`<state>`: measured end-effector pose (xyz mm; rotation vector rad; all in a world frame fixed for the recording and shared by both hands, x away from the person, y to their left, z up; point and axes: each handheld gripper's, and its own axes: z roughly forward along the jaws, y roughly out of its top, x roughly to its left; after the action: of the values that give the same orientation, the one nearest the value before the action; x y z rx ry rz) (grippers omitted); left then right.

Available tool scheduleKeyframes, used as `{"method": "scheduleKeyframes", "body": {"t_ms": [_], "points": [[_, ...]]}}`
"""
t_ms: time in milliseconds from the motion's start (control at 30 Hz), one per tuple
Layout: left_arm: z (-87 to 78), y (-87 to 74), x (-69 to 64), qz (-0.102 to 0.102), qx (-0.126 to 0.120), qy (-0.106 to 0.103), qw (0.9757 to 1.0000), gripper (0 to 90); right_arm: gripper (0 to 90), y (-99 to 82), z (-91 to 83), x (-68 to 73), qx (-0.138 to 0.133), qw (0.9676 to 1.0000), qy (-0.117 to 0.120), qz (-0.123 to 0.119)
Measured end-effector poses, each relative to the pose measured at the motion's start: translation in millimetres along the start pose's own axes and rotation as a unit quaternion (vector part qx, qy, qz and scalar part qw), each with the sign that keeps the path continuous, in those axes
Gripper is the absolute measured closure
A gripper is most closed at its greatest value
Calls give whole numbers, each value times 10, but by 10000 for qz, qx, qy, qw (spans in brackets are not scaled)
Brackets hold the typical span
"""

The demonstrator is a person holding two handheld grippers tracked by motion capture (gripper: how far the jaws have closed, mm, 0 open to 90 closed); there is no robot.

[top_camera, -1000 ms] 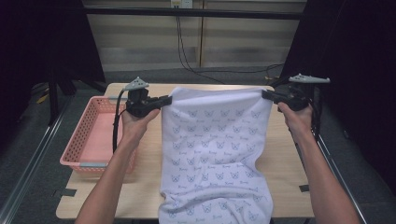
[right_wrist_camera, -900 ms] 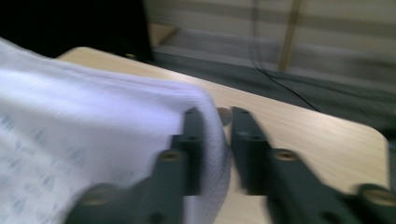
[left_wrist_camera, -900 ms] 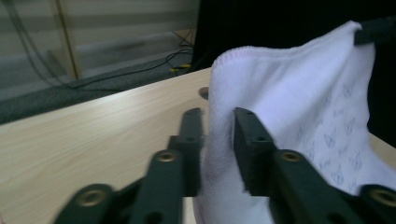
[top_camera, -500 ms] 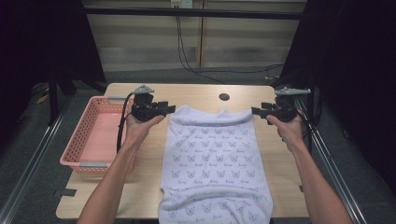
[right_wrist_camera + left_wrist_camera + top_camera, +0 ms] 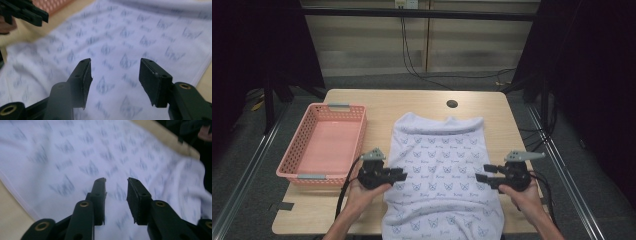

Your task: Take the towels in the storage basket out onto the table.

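High view, cloth: a white cloth printed with small blue motifs [image 5: 442, 175] lies spread flat on the wooden table [image 5: 412, 100], its far edge short of a dark round hole [image 5: 452, 104] in the tabletop and its near part hanging over the table's front edge.
High view, basket: a pink plastic basket [image 5: 324, 145] stands on the table to the left of the cloth, just beside it.
High view, left gripper: the left gripper [image 5: 399, 175] is held low at the cloth's left edge, jaws pointing toward the middle of the cloth.
High view, right gripper: the right gripper [image 5: 480, 177] is held at the cloth's right edge, jaws pointing inward, facing the left one across the fabric.
Left gripper view, jaws: the two black jaws stand a narrow gap apart after closing somewhat; nothing lies between them, and the blurred cloth [image 5: 75, 157] passes beneath.
Left gripper view, background: a strip of table [image 5: 10, 202] shows at the lower left.
Right gripper view, jaws: the jaws stand widely parted, with no fabric pinched; the cloth [image 5: 140, 37] lies below.
Right gripper view, background: the left gripper [image 5: 45, 17] and a corner of the basket [image 5: 53, 5] appear at the upper left.
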<state>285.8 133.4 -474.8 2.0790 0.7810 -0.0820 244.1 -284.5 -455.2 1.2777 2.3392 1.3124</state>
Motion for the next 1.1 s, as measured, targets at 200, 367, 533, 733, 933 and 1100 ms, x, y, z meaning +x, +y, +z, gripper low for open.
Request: {"method": "scheduleKeyframes", "body": {"t_ms": [200,367,533,733,933,1100], "points": [[8,-237,-175,236,374,-134,9989,582,388,-240,97,-60,575,9979,-296,-74],[99,-238,-152,223,545,-17,9983,573,380,-303,206,-19,882,9950,-393,-255],[185,-194,-109,256,541,150,9981,585,412,-341,278,49,956,9895,-768,-765],[166,-251,-166,454,743,-135,9961,803,743,-390,137,57,1100,9881,-728,-794],[164,-302,-293,527,846,-286,9946,863,816,-486,-5,83,1200,9904,-400,-562],[110,-387,-384,426,987,-528,9928,864,823,-544,-64,187,1357,9895,-46,-493]]}}
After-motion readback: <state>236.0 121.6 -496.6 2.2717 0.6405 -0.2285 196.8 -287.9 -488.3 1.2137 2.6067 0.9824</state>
